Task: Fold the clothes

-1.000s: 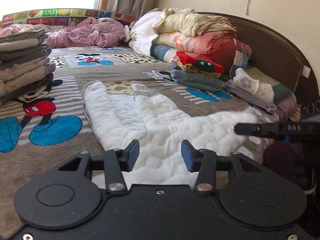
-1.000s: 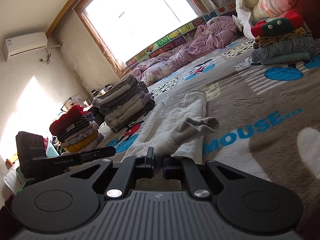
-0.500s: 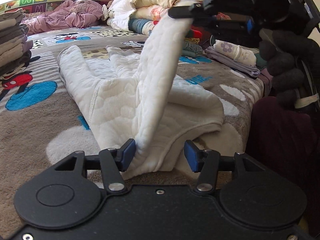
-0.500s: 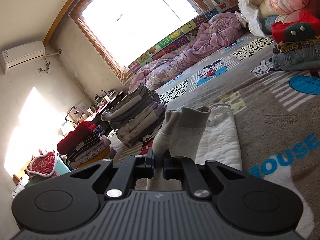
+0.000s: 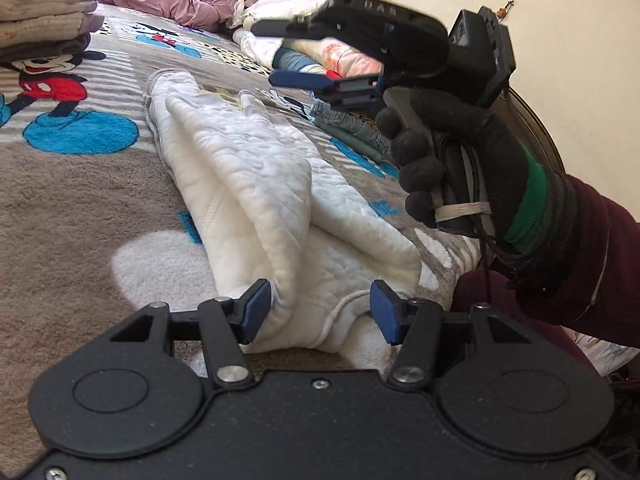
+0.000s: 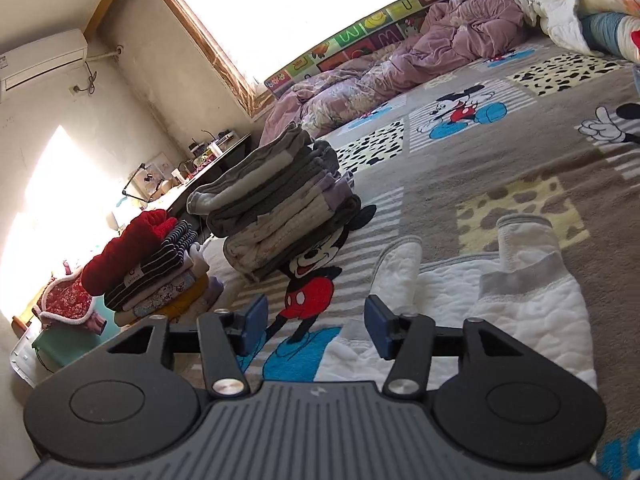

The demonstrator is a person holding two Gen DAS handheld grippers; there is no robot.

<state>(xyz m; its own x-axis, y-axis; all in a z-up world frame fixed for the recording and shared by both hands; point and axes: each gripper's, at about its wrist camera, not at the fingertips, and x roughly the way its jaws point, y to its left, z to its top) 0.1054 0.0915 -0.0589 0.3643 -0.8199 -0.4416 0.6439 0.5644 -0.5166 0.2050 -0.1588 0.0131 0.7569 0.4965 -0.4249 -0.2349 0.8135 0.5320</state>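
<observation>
Left wrist view. Upper left of frame: a stack (image 5: 44, 12) of folded grey and beige clothes sits on the Mickey Mouse blanket (image 5: 72, 184). Centre: the white quilted garment (image 5: 256, 184) lies on the blanket, folded lengthwise, one layer doubled over the other, running from upper centre down to the bottom centre. Left gripper (image 5: 320, 312) at bottom centre: fingers apart, the near end of the garment lying between them; the left pad is just beside the folded edge, and contact cannot be told. Upper right: the right gripper (image 5: 296, 54) is held in a black-gloved hand (image 5: 448, 160) above the garment, its fingers apart and holding nothing.

Right wrist view. Left edge: a second pile (image 6: 148, 264) with a red item on top. Centre left: the grey and beige stack (image 6: 276, 208). Bottom centre: right gripper (image 6: 314, 322), fingers apart, nothing between them but the blanket (image 6: 500, 152) behind. Lower right: the garment (image 6: 520, 320) lies flat on the blanket, its grey cuffs at the far end. Upper right: a crumpled pink quilt (image 6: 420, 64) below the window.
</observation>
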